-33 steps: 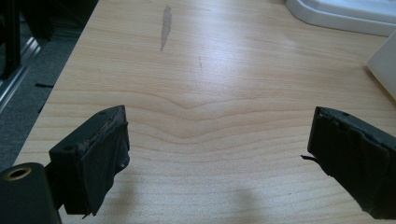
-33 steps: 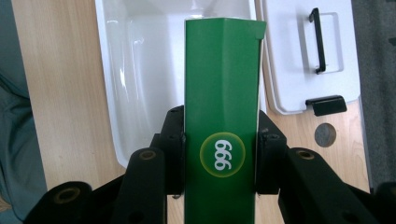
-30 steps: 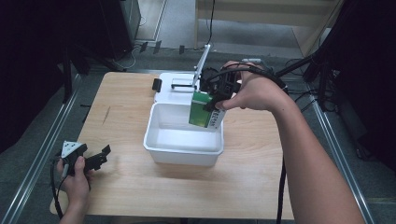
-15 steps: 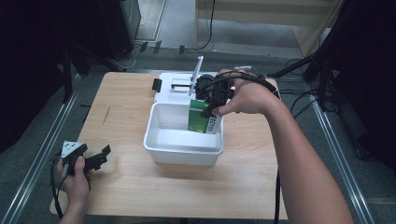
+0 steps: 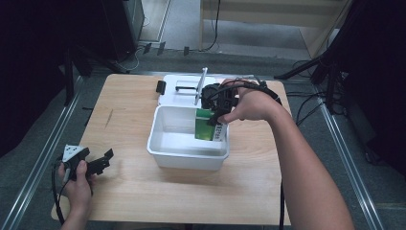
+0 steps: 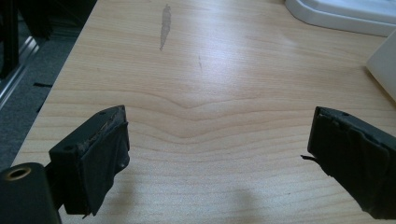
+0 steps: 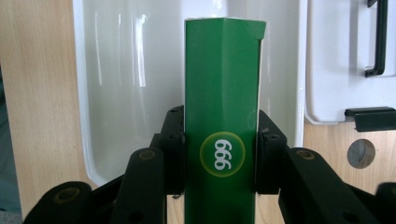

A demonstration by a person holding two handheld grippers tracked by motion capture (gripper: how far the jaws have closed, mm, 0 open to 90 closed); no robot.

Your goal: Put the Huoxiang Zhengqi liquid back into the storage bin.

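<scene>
**Green box held over the white tub; left gripper idle**

We note the right gripper [image 5: 216, 111] at the far right corner of the white tub [image 5: 165, 151], reaching in from the person's right hand [image 5: 249, 103]. In the right gripper view its two jaws press flat against opposite sides of the green box [image 7: 221, 116], closed on it with no gap either side. The box carries a round yellow-ringed mark reading "999" and a white edge along one side. In the high view we see the green box [image 5: 209, 125] upright and partly inside the tub, against its right wall; we cannot tell whether its base touches the tub floor. The rest of the tub interior is bare white.

Beyond the tub lies the white lid [image 5: 184, 91], flat on the wooden table [image 5: 268, 182], with a black clip at its left end and a handle on top. The right gripper view shows the same lid [image 7: 336, 56] beside the tub.

The left gripper [image 5: 100, 160] sits near the table's front left corner, held in the left hand [image 5: 76, 179], well apart from the tub. In the left gripper view its jaws stand wide apart with nothing but table surface between them.
</scene>
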